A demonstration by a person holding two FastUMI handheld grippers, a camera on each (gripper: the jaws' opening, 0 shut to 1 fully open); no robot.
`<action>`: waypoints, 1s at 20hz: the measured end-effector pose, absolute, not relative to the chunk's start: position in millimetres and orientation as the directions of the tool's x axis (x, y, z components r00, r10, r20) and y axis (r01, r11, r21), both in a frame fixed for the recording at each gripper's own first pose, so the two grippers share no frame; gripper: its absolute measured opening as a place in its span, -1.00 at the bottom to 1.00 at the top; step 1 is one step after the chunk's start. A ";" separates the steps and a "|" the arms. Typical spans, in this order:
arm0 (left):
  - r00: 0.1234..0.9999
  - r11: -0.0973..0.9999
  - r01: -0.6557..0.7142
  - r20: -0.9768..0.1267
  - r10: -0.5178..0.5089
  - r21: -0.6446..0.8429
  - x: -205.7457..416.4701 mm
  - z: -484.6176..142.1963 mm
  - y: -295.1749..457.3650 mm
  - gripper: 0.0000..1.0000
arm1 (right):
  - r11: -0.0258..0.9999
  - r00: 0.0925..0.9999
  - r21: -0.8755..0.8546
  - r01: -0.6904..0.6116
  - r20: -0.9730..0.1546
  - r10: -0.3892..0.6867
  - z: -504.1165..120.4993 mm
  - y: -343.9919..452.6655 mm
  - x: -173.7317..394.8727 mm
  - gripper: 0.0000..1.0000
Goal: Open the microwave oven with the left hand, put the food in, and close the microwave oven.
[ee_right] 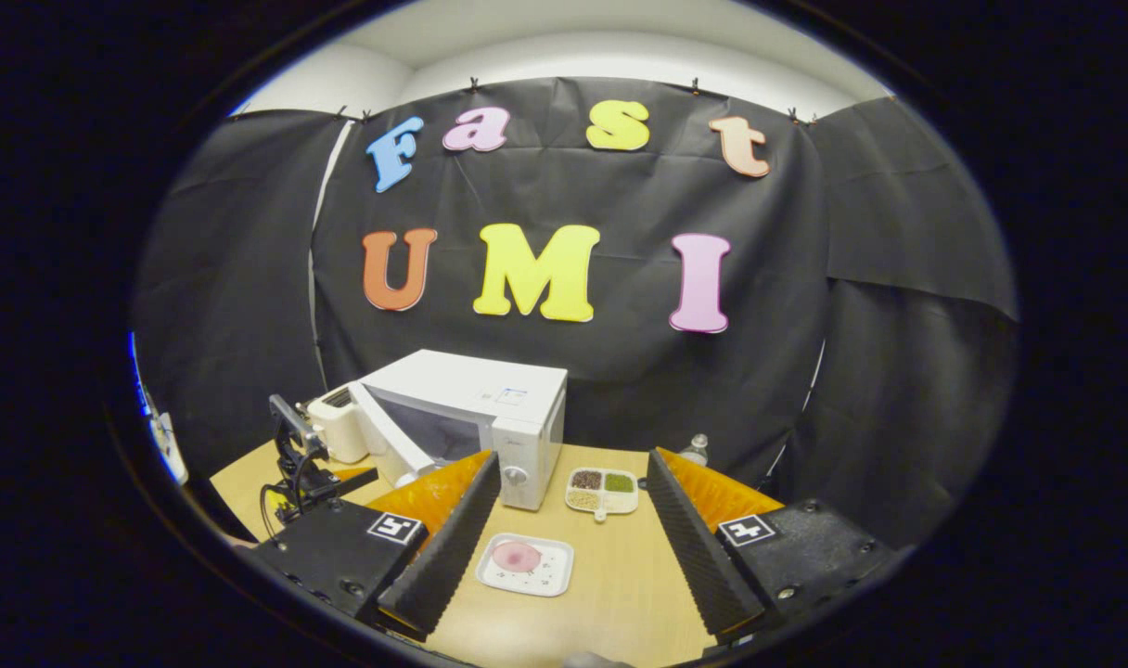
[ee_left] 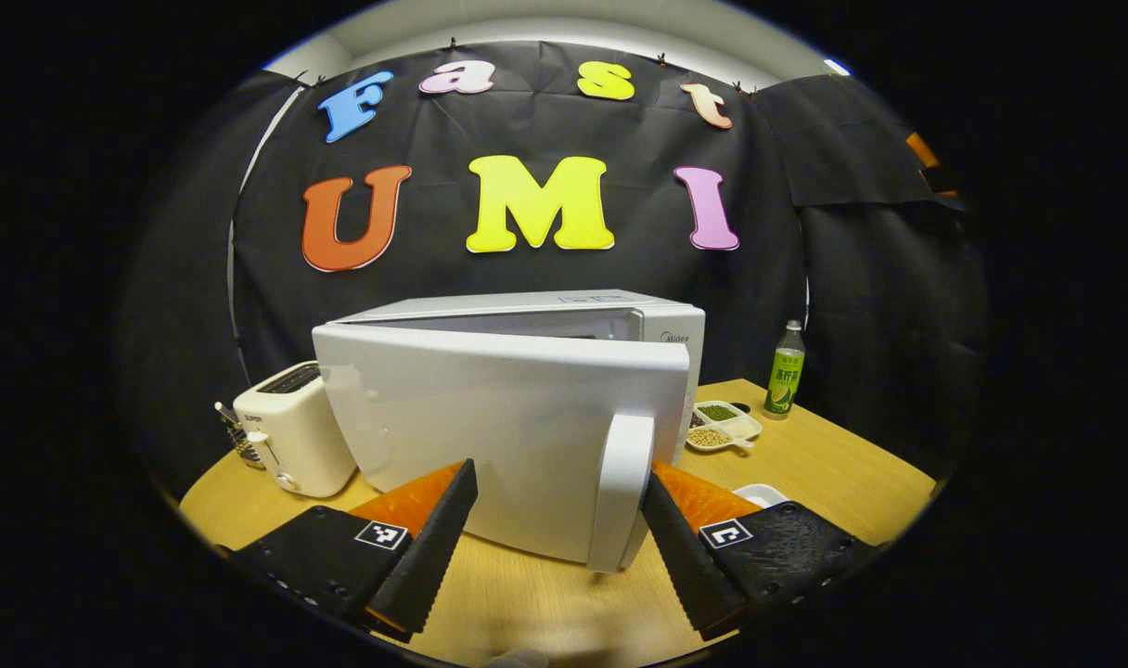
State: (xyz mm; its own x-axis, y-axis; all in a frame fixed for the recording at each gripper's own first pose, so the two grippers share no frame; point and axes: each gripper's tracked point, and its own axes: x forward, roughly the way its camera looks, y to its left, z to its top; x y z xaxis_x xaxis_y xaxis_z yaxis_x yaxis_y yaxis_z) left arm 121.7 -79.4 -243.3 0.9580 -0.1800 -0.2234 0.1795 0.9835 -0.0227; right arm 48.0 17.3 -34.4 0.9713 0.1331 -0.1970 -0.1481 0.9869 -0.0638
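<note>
With the door [ee_left: 499,436] part open and both my grippers, left [ee_left: 559,547] and right [ee_right: 573,547], spread wide and empty, I judge the next move is swinging it fully, then lifting the plate [ee_right: 525,563].

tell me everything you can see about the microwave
The microwave is a white box that looks like painted metal and plastic, standing upright on the wooden table beside a white toaster. Its door is swung partly open, with a white vertical handle between the left gripper's open fingers. A round knob sits on its front panel.
</note>
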 end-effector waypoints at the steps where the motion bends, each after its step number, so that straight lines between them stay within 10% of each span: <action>1: 0.958 0.985 0.170 -0.229 -0.172 -0.030 117.2 -245.3 -74.7 0.95 | 0.986 0.970 -0.062 -0.154 -0.199 0.139 -35.6 19.7 45.5 1.00; 20: 0.950 1.000 -0.015 -0.312 0.022 0.023 18.2 -254.9 67.0 0.94 | 0.969 0.928 0.015 -0.248 -0.282 0.242 -94.3 84.2 12.4 0.93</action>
State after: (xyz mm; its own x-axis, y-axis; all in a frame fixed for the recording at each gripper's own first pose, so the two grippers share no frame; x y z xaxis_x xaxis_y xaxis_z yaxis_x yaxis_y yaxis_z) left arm 18.2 67.0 -254.9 0.9499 0.0215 -0.3119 -0.0153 0.9996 0.0225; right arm 12.4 84.2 -94.3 0.9284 0.2421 -0.2819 -0.2482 0.9686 0.0148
